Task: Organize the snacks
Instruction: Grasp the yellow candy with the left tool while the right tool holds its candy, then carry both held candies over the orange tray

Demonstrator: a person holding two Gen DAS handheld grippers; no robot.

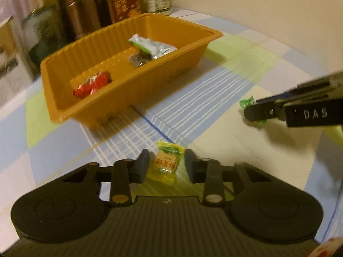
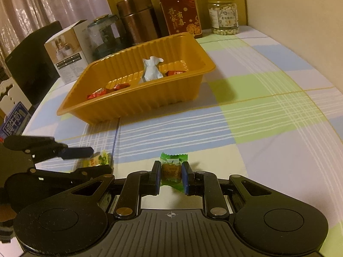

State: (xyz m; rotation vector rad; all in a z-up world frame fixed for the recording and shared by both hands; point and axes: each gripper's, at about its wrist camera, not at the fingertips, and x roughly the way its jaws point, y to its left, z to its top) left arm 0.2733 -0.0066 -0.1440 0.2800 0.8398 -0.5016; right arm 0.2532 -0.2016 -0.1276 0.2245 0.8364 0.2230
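My left gripper is shut on a small yellow wrapped candy, its pads against both sides, low on the checked tablecloth. From the right wrist view the same gripper shows sideways at the left with the yellow candy between its fingers. My right gripper is shut on a green wrapped candy, also seen at the right of the left wrist view. Behind both stands an orange ribbed tray holding red packets and a silvery packet.
Along the wall behind the tray stand brown canisters, a red box, a jar of nuts, a dark glass jar and a white carton. A blue milk box and a dark chair sit at the left edge.
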